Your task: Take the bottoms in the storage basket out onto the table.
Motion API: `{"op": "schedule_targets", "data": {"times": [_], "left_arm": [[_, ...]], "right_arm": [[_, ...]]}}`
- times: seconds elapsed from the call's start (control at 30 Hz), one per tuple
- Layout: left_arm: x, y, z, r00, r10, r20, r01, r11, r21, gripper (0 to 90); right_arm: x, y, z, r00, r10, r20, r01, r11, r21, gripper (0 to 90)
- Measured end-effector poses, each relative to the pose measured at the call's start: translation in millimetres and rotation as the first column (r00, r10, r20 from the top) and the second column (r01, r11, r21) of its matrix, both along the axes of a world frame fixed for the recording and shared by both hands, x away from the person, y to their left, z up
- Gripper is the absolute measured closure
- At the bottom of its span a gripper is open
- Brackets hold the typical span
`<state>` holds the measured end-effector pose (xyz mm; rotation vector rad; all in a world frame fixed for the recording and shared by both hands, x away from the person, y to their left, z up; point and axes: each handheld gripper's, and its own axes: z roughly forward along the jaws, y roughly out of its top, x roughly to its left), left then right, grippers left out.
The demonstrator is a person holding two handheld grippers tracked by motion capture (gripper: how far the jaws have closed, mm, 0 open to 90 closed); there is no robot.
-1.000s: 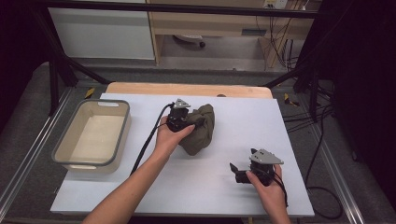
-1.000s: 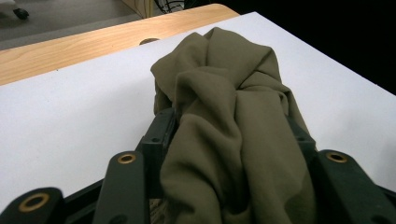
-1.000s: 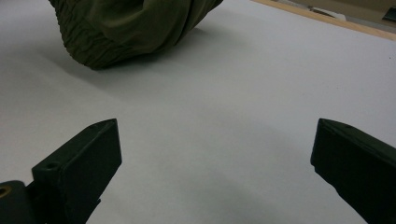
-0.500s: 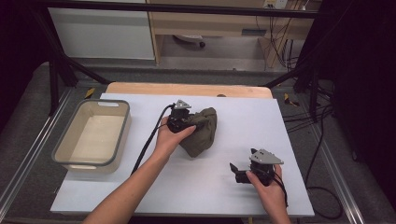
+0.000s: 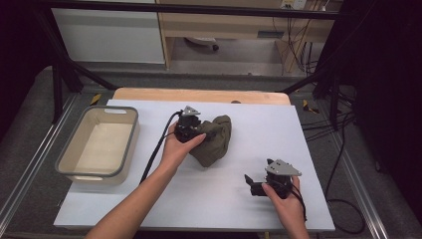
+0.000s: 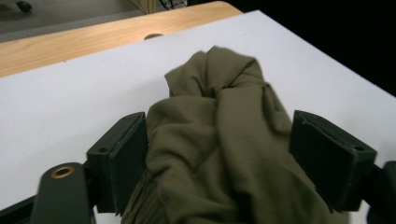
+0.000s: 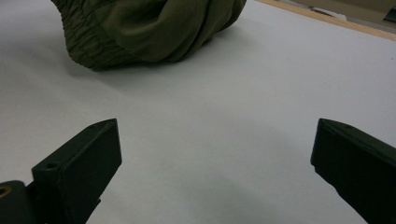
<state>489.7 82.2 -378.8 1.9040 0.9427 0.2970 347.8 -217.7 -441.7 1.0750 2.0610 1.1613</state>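
Cloth [image 5: 215, 141]: an olive-green garment, bunched in a loose heap near the middle of the white table [image 5: 209, 199], with a ribbed or gathered edge showing at its near end in the right gripper view [image 7: 154, 28]. I judge it light and wholly limp. It will sag, unroll and trail when lifted, and it will not slip much on rubbery pads, but a thin pinch may catch one layer and let the rest fall away. The best hold looks to be a thick fold or the bunched ridge on top of the heap, taken deep between the jaws, or the gathered edge if the piece is to be spread out.

The left gripper [image 6: 217, 154] sits at the heap's left side, and its jaws have just been opening. They stand fairly wide with the cloth bulging between them; the left jaw lies against the fabric, the right stands just clear, so nothing is pinched now.

The right gripper [image 5: 254, 183] rests low on the table, well apart from the cloth toward the near right, jaws wide and holding nothing.

A grey-rimmed bin [image 5: 130, 144] stands at the table's left edge.
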Motion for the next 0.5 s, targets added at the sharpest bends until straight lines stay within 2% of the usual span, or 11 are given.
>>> {"op": "schedule_targets", "data": {"times": [0.13,0.27,0.4,0.5], "left_arm": [[-7.2,7.4,11.0,1.0,0.008,0.004,-0.008,0.9994,-0.033,14.0],[-14.5,12.0,17.8,0.9998,0.008,0.02,-0.008,0.9995,-0.031,14.0],[-15.6,13.4,20.6,0.9993,0.015,0.034,-0.014,0.9993,-0.035,14.0],[-17.1,13.6,23.8,0.9982,0.016,0.058,-0.014,0.9992,-0.038,14.5]], "right_arm": [[-0.3,1.6,-0.2,1.0,0.003,0.002,-0.003,1.0,-0.007,2.4],[1.9,3.0,-1.2,1.0,0.003,-0.004,-0.003,1.0,0.004,2.4],[3.5,1.2,-3.1,0.9998,-0.014,-0.015,0.015,0.9997,0.022,2.5],[2.6,-2.1,-2.8,0.9998,-0.02,-0.011,0.02,0.9991,0.038,2.5]]}}
